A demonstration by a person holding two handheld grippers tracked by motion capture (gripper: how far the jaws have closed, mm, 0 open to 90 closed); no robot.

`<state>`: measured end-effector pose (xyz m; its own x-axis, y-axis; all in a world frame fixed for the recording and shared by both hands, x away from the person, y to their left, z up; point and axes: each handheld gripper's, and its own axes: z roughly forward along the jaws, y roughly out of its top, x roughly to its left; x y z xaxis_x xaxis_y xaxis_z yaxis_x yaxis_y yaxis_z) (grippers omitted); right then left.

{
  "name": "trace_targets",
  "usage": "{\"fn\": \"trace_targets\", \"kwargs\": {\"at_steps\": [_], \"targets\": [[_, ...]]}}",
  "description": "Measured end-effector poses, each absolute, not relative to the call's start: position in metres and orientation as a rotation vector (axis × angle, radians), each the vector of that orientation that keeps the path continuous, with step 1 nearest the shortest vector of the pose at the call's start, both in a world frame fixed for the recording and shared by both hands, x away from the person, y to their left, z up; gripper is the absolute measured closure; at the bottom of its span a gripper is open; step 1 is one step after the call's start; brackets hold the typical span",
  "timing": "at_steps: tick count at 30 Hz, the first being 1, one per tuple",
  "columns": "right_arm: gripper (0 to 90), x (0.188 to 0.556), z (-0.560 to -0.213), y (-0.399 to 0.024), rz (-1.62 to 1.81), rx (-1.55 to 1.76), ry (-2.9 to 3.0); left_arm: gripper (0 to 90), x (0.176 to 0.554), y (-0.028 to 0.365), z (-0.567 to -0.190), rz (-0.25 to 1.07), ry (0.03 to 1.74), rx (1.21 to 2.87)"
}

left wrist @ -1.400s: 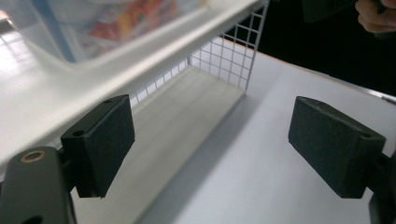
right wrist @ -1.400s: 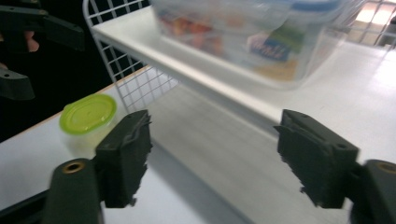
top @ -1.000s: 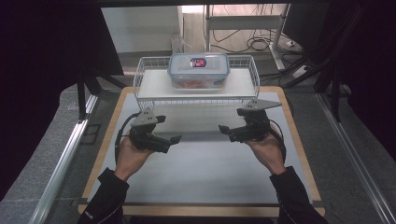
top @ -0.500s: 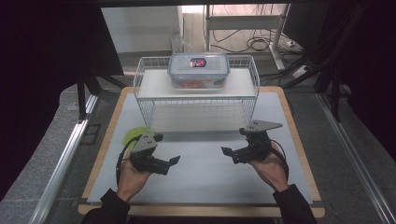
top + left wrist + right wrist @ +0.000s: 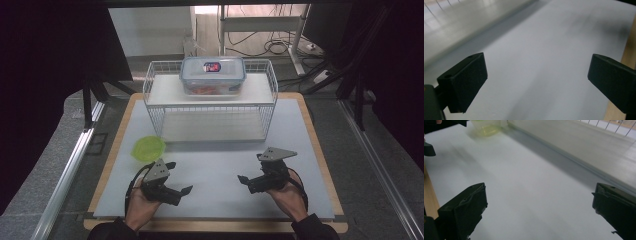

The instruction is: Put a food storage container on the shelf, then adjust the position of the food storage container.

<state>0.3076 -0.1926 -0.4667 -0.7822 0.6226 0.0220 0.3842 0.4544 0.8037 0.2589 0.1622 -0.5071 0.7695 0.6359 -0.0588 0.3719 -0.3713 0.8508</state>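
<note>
Dark surroundings frame a wooden bench [image 5: 320, 150] topped by a pale mat [image 5: 215, 165], and from the high view a white wire rack [image 5: 210, 107] stands at the mat's far side. On the rack's top shelf sits a clear lidded food box [image 5: 212, 75]. Near the rack's front left corner lies a green bowl [image 5: 148, 148], on the mat. Your left gripper [image 5: 172, 187] is held well in front of the rack, just in front of the bowl, and your right gripper [image 5: 252, 181] is in front of the rack's right half; the two point toward each other with bare mat between them.

From the left gripper view, your jaws stand wide apart with nothing between them, over bare mat; the rack's base runs blurred across the upper left.

From the right gripper view, your jaws are at their widest and empty, having just finished opening. Beyond them the bowl [image 5: 485, 127] shows blurred at the top left, next to the rack's [image 5: 584, 150] lower edge.
</note>
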Motion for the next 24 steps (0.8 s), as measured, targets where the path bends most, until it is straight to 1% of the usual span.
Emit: {"fn": "trace_targets", "kwargs": {"at_steps": [7, 12, 16, 18, 20, 21, 23, 24], "targets": [[0.0, 0.298, -0.488, -0.200, 1.185, 0.906, 2.451, 2.3, 0.259, 0.159, -0.519, 0.353, 0.780, 2.068], [0.0, 0.297, -0.491, -0.202, 1.178, 0.919, 2.440, 2.4, 0.260, 0.161, -0.517, 0.351, 0.807, 2.050], [0.0, 0.298, -0.492, -0.201, 1.162, 0.918, 2.433, 2.5, 0.266, 0.167, -0.516, 0.299, 0.852, 2.009], [0.0, 0.298, -0.493, -0.201, 1.155, 0.924, 2.430, 5.1, 0.269, 0.170, -0.514, 0.293, 0.858, 1.990], [0.0, 0.298, -0.495, -0.200, 1.142, 0.933, 2.432, 11.5, 0.271, 0.172, -0.510, 0.316, 0.883, 1.995], [0.0, 0.299, -0.495, -0.200, 1.141, 0.934, 2.431, 17.0, 0.273, 0.175, -0.507, 0.339, 0.882, 2.004], [0.0, 0.299, -0.496, -0.200, 1.140, 0.941, 2.433, 29.7, 0.274, 0.177, -0.506, 0.329, 0.876, 2.000], [0.0, 0.299, -0.496, -0.200, 1.140, 0.941, 2.433, 29.7, 0.277, 0.180, -0.504, 0.318, 0.878, 1.992]]}}
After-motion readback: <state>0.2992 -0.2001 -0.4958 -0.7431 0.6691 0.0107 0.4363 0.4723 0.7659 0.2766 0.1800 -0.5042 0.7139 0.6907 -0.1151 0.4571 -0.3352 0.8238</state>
